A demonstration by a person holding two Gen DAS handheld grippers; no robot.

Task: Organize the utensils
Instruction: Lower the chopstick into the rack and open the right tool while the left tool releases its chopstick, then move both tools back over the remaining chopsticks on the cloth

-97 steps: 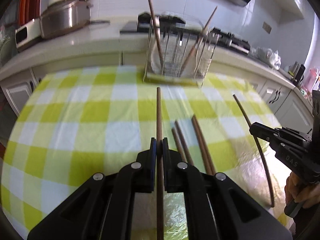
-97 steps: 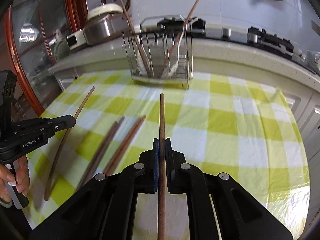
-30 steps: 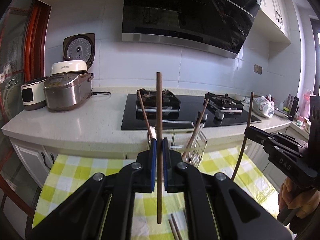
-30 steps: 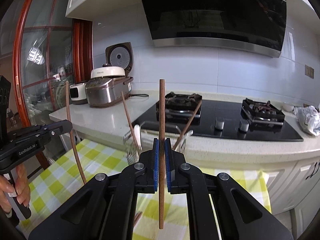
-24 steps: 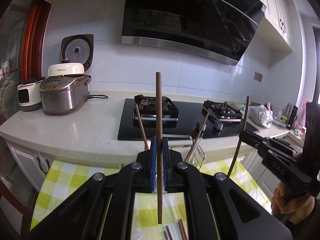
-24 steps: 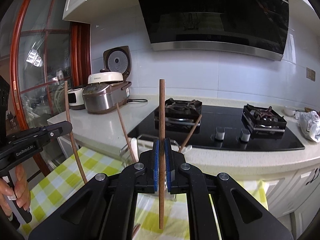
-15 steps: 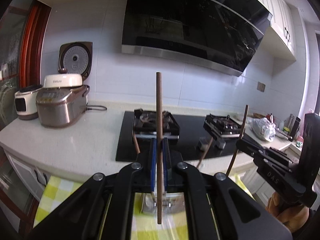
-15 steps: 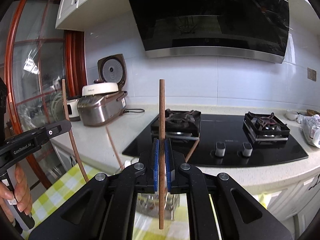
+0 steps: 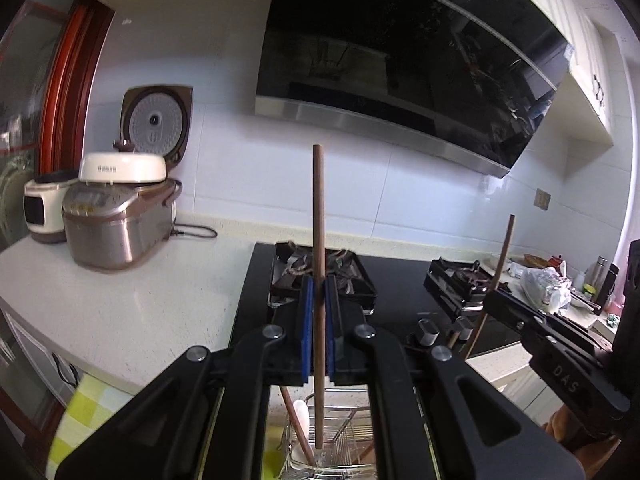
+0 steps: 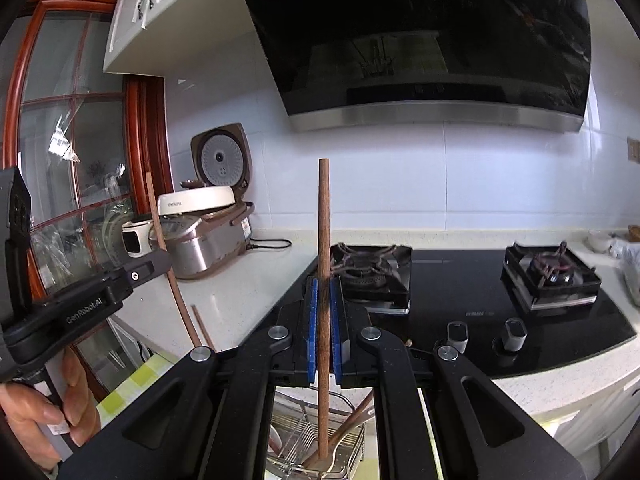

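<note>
My left gripper (image 9: 319, 280) is shut on a brown chopstick (image 9: 318, 216) held upright, its lower tip hanging just over the wire utensil rack (image 9: 340, 440). My right gripper (image 10: 324, 280) is shut on a second upright brown chopstick (image 10: 324, 220), whose lower end reaches down into the same wire rack (image 10: 304, 436). The rack holds other chopsticks and a white utensil (image 9: 301, 420). In the left wrist view the right gripper (image 9: 492, 298) shows at the right with its chopstick (image 9: 502, 256). The right wrist view has the left gripper (image 10: 164, 258) at the left with its chopstick (image 10: 160, 232).
Behind the rack runs a white counter (image 9: 132, 300) with a black gas hob (image 10: 472, 280), rice cookers (image 9: 116, 220) at the left and a range hood (image 10: 420, 40) above. A corner of the yellow checked tablecloth (image 9: 84, 404) shows below. A hand (image 10: 40, 412) grips the left tool.
Both grippers have risen and moved forward toward the counter with their chopsticks. The rack has slid to the bottom of both views, beneath the chopstick tips, and the tablecloth has mostly dropped out of sight.
</note>
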